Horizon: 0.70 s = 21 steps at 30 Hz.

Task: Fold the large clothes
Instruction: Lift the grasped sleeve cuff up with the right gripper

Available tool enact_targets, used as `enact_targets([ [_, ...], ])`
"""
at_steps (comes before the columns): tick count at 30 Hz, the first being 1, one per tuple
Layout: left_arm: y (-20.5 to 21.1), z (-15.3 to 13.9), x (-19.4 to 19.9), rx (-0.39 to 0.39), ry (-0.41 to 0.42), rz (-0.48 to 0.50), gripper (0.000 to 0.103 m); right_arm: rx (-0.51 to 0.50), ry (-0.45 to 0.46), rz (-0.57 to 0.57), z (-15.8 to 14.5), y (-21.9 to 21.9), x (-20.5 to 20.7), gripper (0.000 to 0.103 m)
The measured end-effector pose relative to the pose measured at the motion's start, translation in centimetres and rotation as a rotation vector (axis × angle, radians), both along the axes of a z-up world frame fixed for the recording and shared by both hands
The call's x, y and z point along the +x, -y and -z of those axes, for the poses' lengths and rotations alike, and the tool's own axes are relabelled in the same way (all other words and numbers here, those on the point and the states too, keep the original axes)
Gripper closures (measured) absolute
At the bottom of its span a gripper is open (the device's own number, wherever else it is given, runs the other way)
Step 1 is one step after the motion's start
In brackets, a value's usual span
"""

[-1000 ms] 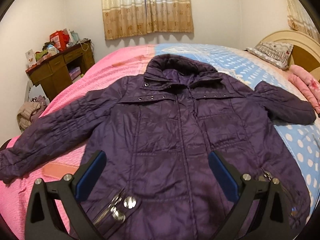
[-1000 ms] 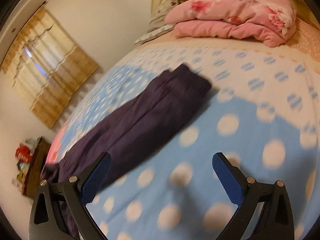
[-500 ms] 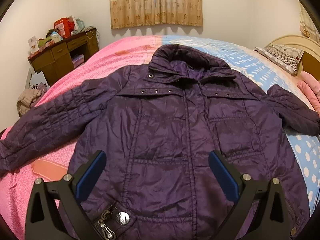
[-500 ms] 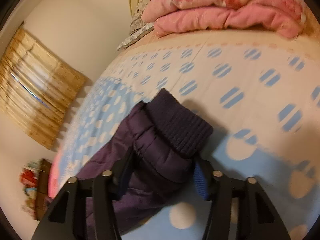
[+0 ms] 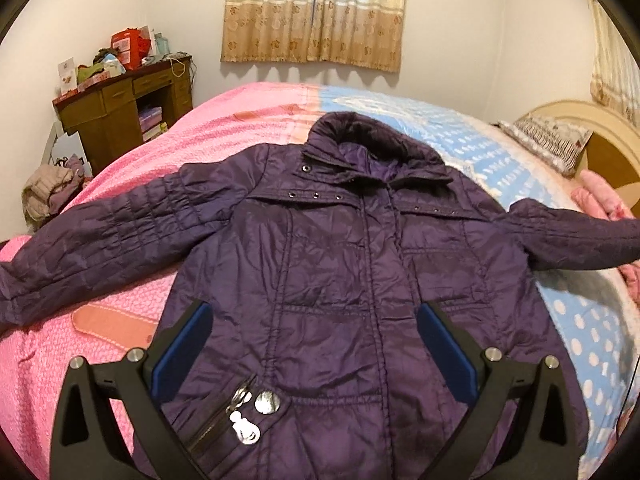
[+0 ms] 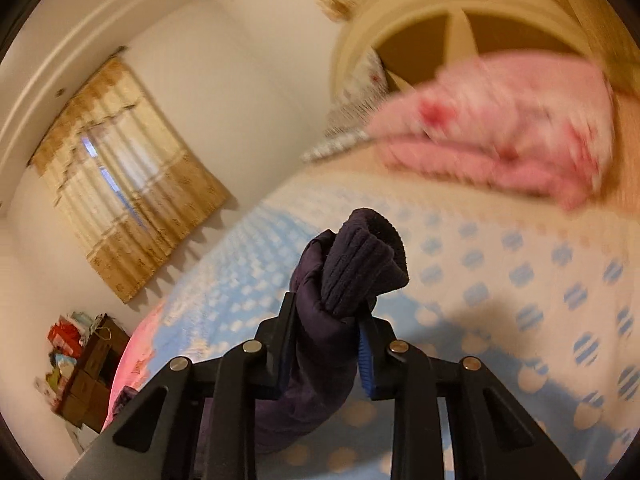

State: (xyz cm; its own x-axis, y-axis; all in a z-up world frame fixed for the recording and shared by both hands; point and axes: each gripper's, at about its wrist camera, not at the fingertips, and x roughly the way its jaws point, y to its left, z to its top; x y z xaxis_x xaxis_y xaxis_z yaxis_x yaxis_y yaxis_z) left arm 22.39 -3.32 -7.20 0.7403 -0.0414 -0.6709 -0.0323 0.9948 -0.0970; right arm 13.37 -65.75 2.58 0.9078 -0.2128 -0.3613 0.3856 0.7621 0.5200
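My right gripper (image 6: 326,322) has its jaws closing on the end of the purple quilted jacket's sleeve (image 6: 316,344), with the padded fabric bunched between the blue pads and the ribbed knit cuff (image 6: 362,264) sticking up beyond the fingertips. The sleeve end is lifted clear of the blue polka-dot bedspread (image 6: 540,320), and the rest of it hangs down and away toward the lower left of my right wrist view. Behind it, blurred, lie a folded pink floral blanket (image 6: 500,140) and a cream headboard (image 6: 432,8).

My left gripper (image 5: 316,352) hovers over the lower front of the jacket (image 5: 332,264) with its jaws spread wide and nothing between them. The jacket lies face up and zipped on the bed, collar pointing toward the curtained window (image 5: 316,12), one sleeve stretched flat across the pink bedspread (image 5: 80,344) on the left of this view, the other reaching off to the right edge above the blue side. A pocket zipper with metal pulls (image 5: 248,428) sits near my left finger. A cluttered wooden desk (image 5: 120,112) stands against the far wall
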Motion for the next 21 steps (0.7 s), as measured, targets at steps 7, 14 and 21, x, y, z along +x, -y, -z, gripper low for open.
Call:
enact_targets([
  [7, -1.6, -0.8, -2.0, -0.025, 0.044, -0.003, 0.000, -0.221, 0.060, -0.149, -9.6, -9.5, 2.6, 0.077],
  [14, -3.9, -0.9, -2.9, -0.064, 0.070, -0.028, 0.000, -0.432, 0.077, -0.304, -14.9, -22.3, 5.7, 0.078],
  [21, -6.0, -0.1, -3.0, -0.091, 0.059, -0.045, 0.000, -0.487, 0.075, -0.505, -15.5, -34.8, 8.6, 0.078],
])
